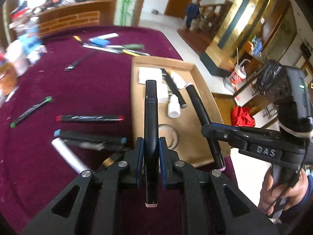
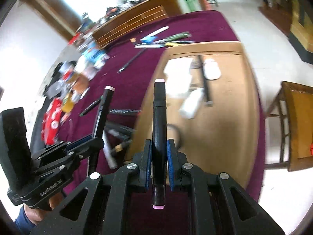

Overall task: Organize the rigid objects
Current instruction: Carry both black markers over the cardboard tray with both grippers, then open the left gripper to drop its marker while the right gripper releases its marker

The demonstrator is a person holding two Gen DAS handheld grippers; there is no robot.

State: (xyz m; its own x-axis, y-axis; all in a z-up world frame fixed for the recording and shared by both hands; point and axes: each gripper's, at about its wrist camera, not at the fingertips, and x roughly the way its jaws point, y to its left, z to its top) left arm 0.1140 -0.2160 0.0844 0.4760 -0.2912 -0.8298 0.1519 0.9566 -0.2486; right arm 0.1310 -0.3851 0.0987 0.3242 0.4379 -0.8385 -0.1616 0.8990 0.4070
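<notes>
Over tray (image 1: 203, 90), both hand-held grippers clamp markers: left hand-held gripper (image 1: 151, 143) on one marker (image 1: 151, 105), right hand-held gripper (image 2: 158, 146) on another marker (image 2: 159, 105). Lower each toward 12 o'clock, clear of bottle (image 1: 173, 105) and glass (image 1: 172, 135), then release flat.

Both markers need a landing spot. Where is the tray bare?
The tray is bare along its right side and near edge, beyond the white bottle. Its far left is crowded with a pen and white items.

Motion blur smears the white bottles (image 2: 192, 102) in the cardboard tray (image 2: 248, 105) and the far clutter (image 2: 86, 62).
</notes>
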